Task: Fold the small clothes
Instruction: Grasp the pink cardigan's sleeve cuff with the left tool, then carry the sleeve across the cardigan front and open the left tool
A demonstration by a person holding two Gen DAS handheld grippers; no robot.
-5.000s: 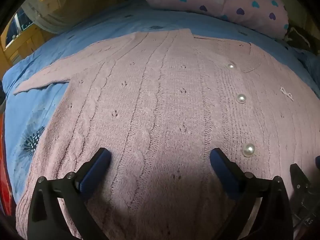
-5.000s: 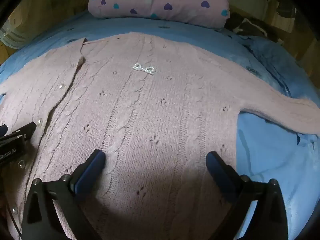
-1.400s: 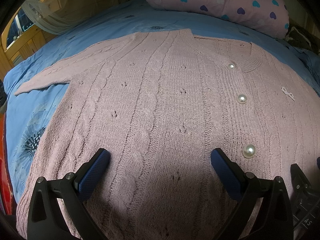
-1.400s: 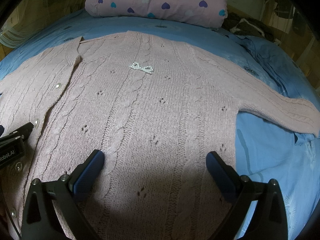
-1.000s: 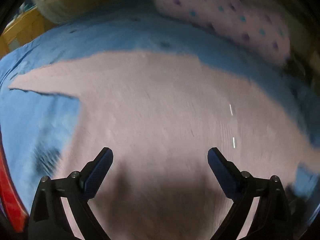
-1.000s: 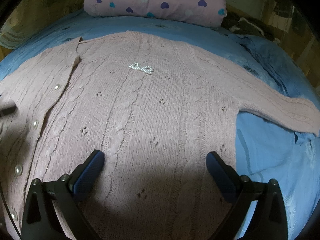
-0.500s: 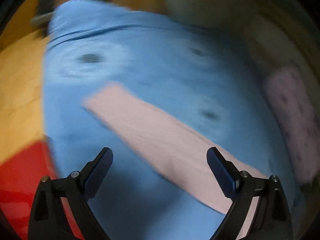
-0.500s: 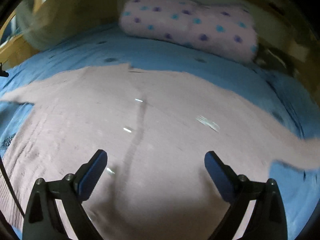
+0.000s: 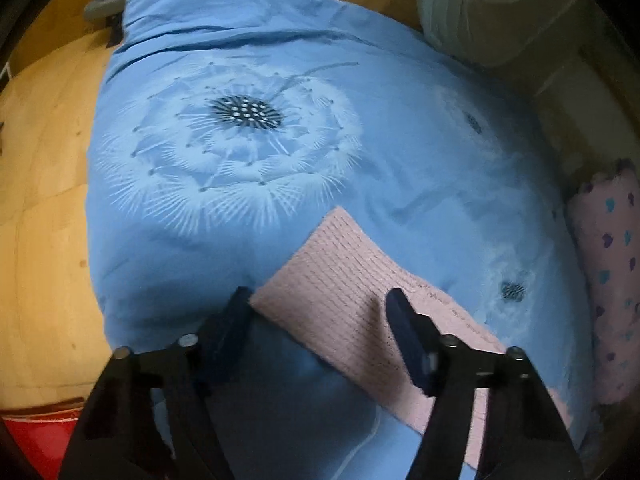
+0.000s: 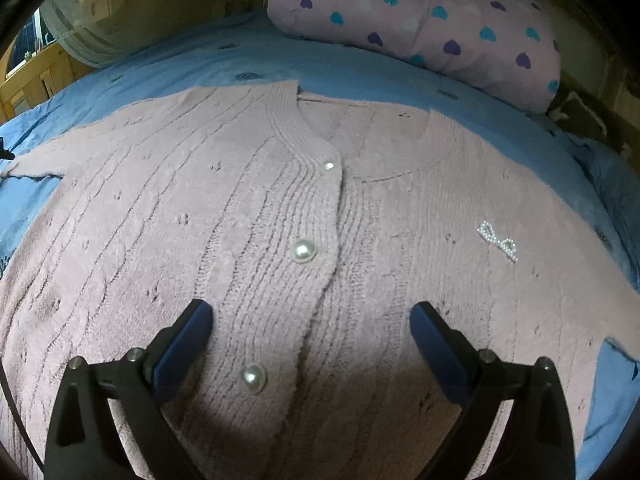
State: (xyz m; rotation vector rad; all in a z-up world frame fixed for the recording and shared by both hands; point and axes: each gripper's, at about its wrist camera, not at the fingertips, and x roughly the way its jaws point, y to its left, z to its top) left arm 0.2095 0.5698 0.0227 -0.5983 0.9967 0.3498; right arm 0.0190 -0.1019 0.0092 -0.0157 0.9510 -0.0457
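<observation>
The sleeve (image 9: 352, 280) is cut off low at the right edge; the cardigan (image 10: 320, 240) hem seems hidden behind the gripper arms.

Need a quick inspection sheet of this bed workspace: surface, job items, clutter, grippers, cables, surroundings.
Surface: blue bedspread with a dandelion print, lightly creased.
Job's things: pink knit cardigan lying flat, front up, buttoned with pearl buttons; beaded bow on the chest; sleeve cuff stretched out on the bedspread.
Clutter: heart-print pillow at the head of the bed.
Grippers: left gripper has just been closing, its fingers either side of the cuff, grip not confirmed; right gripper open over the cardigan's button placket.
Cables: nothing seen.
Surroundings: wooden floor, red object by the bed.
</observation>
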